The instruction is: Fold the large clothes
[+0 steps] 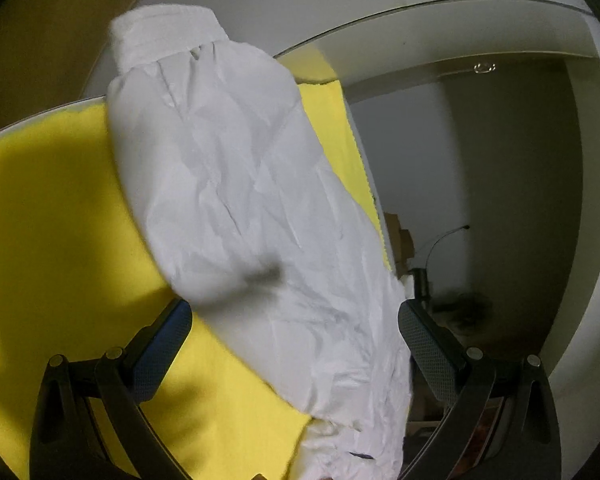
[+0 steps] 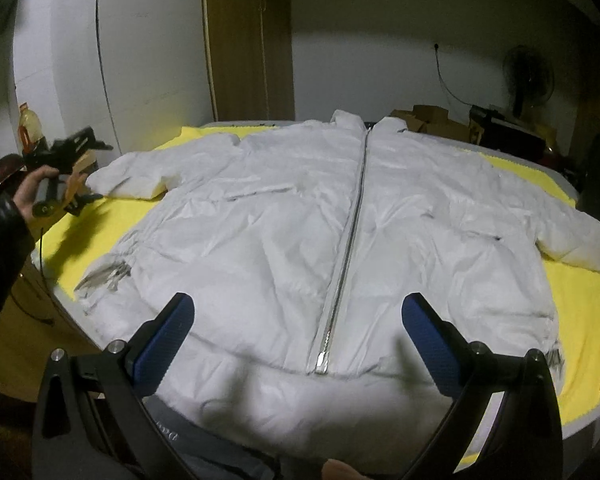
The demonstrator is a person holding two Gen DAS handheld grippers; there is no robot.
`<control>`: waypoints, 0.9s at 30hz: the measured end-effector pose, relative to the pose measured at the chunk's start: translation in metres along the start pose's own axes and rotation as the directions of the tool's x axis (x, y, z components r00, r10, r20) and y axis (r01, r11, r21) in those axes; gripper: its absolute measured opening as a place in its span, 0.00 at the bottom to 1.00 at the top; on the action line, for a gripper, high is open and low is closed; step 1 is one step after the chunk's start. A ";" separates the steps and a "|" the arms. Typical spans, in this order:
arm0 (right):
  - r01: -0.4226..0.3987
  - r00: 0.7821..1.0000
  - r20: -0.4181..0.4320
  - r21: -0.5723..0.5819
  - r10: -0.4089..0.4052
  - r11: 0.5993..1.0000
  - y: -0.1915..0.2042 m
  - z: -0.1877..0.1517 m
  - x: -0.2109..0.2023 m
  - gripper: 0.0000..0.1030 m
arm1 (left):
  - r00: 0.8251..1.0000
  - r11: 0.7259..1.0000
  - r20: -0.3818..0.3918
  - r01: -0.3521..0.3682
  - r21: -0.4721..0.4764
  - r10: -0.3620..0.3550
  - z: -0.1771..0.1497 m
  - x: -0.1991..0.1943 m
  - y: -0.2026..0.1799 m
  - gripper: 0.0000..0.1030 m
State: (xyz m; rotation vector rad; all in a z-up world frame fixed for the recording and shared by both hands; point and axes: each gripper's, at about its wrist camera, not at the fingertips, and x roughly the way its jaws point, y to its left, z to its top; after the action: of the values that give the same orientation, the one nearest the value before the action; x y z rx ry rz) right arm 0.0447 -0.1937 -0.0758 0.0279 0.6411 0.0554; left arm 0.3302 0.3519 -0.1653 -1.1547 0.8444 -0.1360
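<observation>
Right wrist: one jacket (image 2: pixel 320 240), two sleeves

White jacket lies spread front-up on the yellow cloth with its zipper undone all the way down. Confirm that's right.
Not quite. The white jacket does lie spread front-up on the yellow cloth, but its zipper is closed from collar to hem, as the right wrist view shows.

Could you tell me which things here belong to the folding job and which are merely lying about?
Job:
- white zipped puffer jacket, spread flat
- yellow cloth cover beneath it
- left gripper, right gripper, both open

Lying about:
- brown cardboard boxes
- dark standing fan
- orange plastic bottle
</observation>
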 end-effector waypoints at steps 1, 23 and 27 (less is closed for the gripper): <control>0.004 1.000 -0.004 0.002 -0.004 1.000 -0.002 0.003 0.004 1.00 | 1.000 1.000 0.001 -0.007 -0.003 0.007 0.004 0.005 0.003 1.00; 0.016 1.000 -0.025 -0.109 -0.018 0.994 0.011 0.021 0.028 1.00 | 0.990 0.990 0.091 -0.099 -0.101 0.108 0.038 0.023 0.004 0.89; -0.081 0.996 -0.049 -0.057 0.079 0.995 0.005 0.024 0.032 1.00 | 0.987 0.991 0.107 -0.115 -0.062 0.121 0.044 0.026 0.008 0.60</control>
State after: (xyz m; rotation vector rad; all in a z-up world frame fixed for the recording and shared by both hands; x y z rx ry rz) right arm 0.0848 -0.1870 -0.0756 -0.0046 0.6849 0.1527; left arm 0.3742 0.3756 -0.1789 -1.1508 0.8202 0.0487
